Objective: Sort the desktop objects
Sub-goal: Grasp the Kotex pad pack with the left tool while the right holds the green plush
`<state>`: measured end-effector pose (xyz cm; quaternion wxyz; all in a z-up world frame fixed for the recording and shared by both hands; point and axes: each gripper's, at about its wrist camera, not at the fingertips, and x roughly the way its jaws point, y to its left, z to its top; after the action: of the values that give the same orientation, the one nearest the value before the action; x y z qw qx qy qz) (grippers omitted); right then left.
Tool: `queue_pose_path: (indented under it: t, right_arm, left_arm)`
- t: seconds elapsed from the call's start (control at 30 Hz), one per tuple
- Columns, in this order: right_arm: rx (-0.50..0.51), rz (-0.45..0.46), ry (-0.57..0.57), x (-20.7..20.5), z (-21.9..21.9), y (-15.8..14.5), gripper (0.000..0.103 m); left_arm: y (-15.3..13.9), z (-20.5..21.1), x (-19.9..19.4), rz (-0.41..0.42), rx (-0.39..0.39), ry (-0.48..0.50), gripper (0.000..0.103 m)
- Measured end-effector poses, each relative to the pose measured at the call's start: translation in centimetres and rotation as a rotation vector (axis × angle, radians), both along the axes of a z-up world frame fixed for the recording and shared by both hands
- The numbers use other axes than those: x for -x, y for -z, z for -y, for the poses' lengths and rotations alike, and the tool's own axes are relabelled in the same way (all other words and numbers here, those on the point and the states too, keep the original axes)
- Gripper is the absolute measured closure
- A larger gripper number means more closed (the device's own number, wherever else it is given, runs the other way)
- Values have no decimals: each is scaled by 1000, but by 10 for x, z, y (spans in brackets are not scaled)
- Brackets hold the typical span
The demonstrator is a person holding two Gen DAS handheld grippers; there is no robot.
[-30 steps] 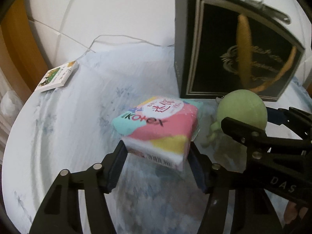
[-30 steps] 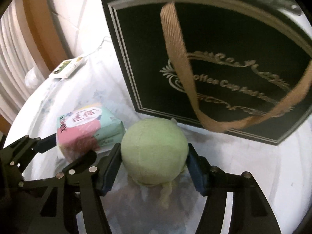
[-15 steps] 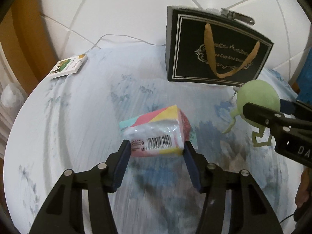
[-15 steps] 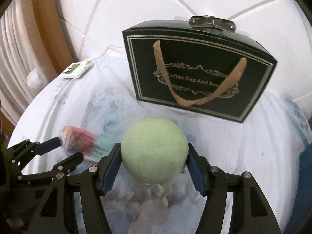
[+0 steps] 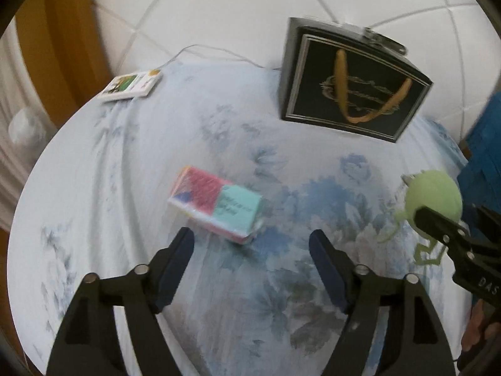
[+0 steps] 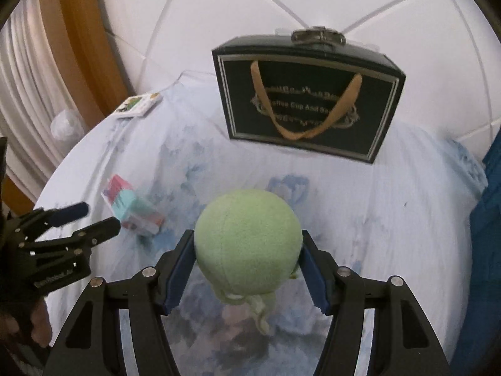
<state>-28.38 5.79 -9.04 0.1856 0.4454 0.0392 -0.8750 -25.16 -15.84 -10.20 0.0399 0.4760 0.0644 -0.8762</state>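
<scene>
A pink and teal wrapped pack (image 5: 217,206) lies on the floral cloth, just ahead of my left gripper (image 5: 250,244), which is open and empty. The pack also shows in the right wrist view (image 6: 133,208), with the left gripper (image 6: 86,217) beside it. My right gripper (image 6: 245,261) is shut on a green plush ball toy (image 6: 247,239) and holds it above the cloth. The toy also shows at the right of the left wrist view (image 5: 433,199). A black gift box with a tan ribbon handle (image 6: 308,109) stands at the back.
A small white card box (image 5: 131,86) lies at the back left by a thin white cable (image 5: 219,53). The round table's cloth (image 5: 94,188) drops off at the left. A blue object (image 6: 491,219) stands at the right edge. A white tiled wall is behind.
My left gripper has opened and let go of the pack, which now lies on the cloth. Both grippers pulled back from the black box. The right gripper still holds the toy.
</scene>
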Motion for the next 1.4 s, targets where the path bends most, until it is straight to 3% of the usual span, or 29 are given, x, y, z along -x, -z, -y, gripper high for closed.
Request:
queue_pose_path:
  t: [0.23, 0.4, 0.57, 0.6, 0.63, 0.73, 0.83, 1.13, 1.2, 1.3, 1.33, 1.4]
  right_arm:
    - [2, 33, -15, 16, 1, 22, 39]
    - [11, 75, -37, 35, 6, 46, 39]
    - [17, 105, -55, 50, 14, 66, 39]
    - [18, 110, -58, 52, 15, 69, 39]
    - [17, 113, -60, 54, 17, 71, 39]
    - [18, 112, -67, 57, 18, 72, 39]
    - [16, 95, -73, 58, 20, 67, 39]
    - [32, 56, -98, 44, 26, 41, 39]
    - [35, 58, -105, 40, 25, 39, 39]
    - [38, 62, -108, 37, 24, 37, 39]
    - [43, 66, -108, 36, 24, 37, 39]
    - [51, 67, -109, 35, 23, 36, 39]
  left_arm:
    - [29, 17, 19, 69, -14, -109, 27]
    - [43, 10, 47, 87, 73, -94, 27]
    - [65, 12, 72, 106, 48, -115, 27]
    - [67, 11, 74, 83, 51, -117, 31]
    - [66, 10, 73, 66, 51, -116, 46]
    - [60, 5, 69, 26, 65, -98, 71]
    - [55, 3, 64, 15, 57, -80, 79]
    - [32, 15, 20, 10, 51, -59, 82]
    - [30, 21, 11, 47, 63, -67, 77]
    - [24, 21, -1, 65, 65, -88, 34]
    - [21, 21, -4, 51, 63, -91, 25]
    - [15, 15, -5, 30, 70, -90, 24]
